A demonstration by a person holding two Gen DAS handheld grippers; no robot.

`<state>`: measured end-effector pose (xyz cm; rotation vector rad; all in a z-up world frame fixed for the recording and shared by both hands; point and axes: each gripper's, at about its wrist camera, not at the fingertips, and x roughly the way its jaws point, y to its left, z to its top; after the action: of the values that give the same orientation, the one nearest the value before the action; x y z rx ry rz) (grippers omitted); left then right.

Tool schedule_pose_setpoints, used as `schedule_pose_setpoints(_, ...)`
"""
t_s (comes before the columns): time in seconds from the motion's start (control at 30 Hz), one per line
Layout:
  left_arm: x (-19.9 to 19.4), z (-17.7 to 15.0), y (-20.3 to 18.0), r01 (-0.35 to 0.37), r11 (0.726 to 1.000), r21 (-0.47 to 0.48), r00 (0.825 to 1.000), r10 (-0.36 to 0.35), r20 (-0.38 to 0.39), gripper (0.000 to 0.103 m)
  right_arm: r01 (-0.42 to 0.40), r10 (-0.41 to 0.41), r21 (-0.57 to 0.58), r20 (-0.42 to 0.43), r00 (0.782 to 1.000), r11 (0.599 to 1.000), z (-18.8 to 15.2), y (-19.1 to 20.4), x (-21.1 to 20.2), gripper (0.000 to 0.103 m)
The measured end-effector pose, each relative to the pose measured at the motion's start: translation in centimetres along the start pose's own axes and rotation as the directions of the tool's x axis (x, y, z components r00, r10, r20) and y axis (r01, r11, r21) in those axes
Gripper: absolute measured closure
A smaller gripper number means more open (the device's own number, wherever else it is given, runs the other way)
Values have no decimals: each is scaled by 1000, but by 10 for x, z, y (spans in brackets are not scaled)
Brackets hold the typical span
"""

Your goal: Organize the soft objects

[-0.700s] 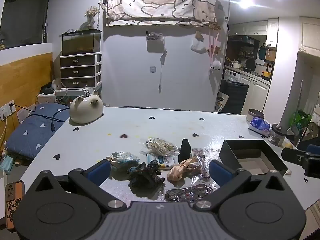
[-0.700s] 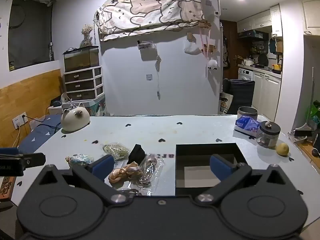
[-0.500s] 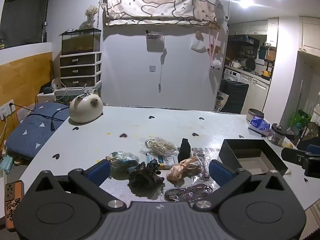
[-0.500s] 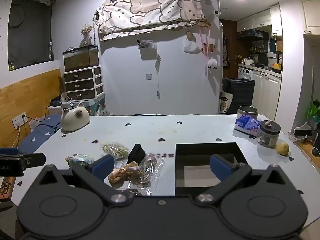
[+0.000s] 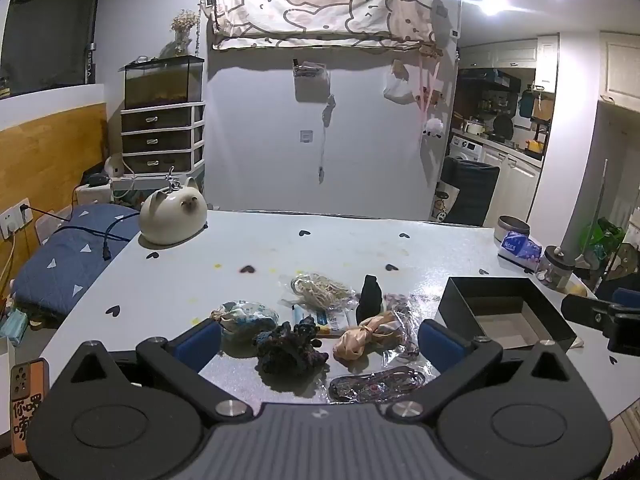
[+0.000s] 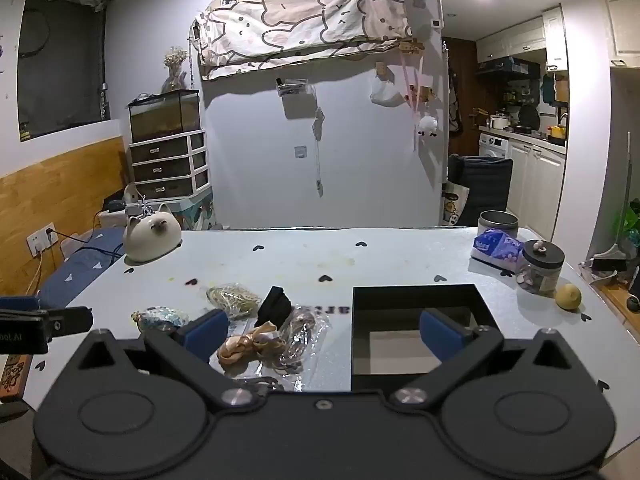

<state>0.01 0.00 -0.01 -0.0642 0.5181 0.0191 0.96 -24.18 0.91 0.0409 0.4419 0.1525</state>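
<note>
Nothing has moved; left gripper (image 5: 320,338) and right gripper (image 6: 324,328) stay wide open, empty.

Soft hair ties (image 5: 352,342) lie clustered beside open black box (image 5: 505,295).

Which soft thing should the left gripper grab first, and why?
Probably the dark scrunchie: ease the left gripper forward and down over it. Its jaws stand wide open and empty, the scrunchie lies nearest between them, and the black box waits open to the right.

Soft items (image 5: 316,332) lie left of the box (image 5: 506,320).
</note>
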Motion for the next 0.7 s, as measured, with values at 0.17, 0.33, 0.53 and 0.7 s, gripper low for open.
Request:
schedule_pose_setpoints(0.17,0,0,0,1,1000,1,1000,-1,-1,0,-4,4,-2,0,1000,1000,-2,0,-1,0)
schedule_pose_setpoints(0.33,0,0,0,1,1000,1,1000,-1,-1,0,-4,4,-1,-2,1000,1000,-1,0,-1,0)
schedule_pose_setpoints(0.53,0,0,0,2,1000,1,1000,-2,-1,0,-4,4,-1,-2,1000,1000,0,0,-2,0)
schedule_pose_setpoints(0.7,0,0,0,0,1000,1,1000,0,-2,0,-5,5,0,-3,1000,1000,0,-1,-2,0)
